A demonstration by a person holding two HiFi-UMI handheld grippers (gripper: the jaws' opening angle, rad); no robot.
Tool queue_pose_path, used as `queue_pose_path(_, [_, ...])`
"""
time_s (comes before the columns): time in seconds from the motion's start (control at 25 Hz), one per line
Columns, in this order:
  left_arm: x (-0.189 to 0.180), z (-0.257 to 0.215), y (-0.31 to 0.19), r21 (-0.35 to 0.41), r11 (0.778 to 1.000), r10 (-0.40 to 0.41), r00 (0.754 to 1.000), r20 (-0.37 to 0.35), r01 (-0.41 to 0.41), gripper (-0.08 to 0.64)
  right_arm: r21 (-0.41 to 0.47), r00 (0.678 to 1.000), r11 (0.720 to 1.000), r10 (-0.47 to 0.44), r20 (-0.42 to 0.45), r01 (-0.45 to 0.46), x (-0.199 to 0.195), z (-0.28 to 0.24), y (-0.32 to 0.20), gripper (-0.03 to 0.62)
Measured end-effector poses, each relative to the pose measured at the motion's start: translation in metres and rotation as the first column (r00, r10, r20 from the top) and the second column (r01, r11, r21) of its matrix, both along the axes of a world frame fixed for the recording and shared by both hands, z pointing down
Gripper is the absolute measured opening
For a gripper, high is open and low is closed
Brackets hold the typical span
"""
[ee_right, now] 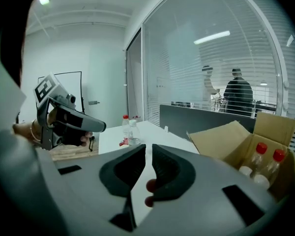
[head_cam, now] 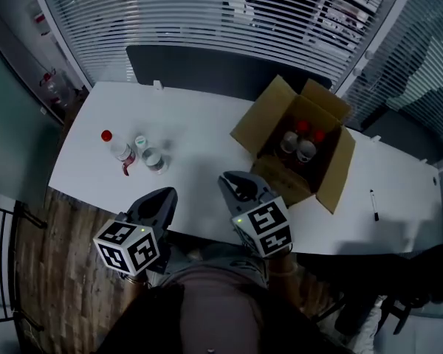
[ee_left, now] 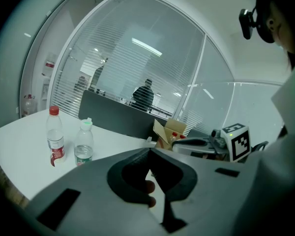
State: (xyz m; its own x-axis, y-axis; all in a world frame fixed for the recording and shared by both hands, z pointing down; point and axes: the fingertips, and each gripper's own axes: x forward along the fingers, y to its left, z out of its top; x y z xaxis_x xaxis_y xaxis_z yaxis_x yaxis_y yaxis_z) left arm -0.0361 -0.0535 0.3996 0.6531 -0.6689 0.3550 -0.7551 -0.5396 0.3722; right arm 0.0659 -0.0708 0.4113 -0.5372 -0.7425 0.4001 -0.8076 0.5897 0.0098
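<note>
Head view, from the left: on the table, red-capped bottle and green-capped bottle upright, just beside each other, ahead of the left gripper. Tips pressed together, holding nothing. Further right, right gripper, a thin slit apart, likewise empty, near the open cardboard box with more bottles inside. Likely trouble: reaching in unspread, knocking one bottle into its neighbour; could then roll off the near edge.

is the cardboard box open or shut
Open: the cardboard box has its flaps spread outward, and red-capped bottles show standing inside it.
</note>
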Motion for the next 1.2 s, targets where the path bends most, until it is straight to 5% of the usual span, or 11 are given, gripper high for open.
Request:
queue_pose_path(0.52, [0.049,0.004,-0.014,-0.011,0.985,0.171,0.985,0.006,-0.171,0.008,-0.015,0.988,0.988,0.155,0.013,-0.155,0.045,0.005,0.008,0.058])
queue_pose_path(1.2, [0.13,0.013,-0.007,-0.033,0.899,0.438,0.899,0.009,-0.437,0.008,-0.019,0.895,0.895,0.447,0.007,-0.446,0.128,0.011,0.044,0.046])
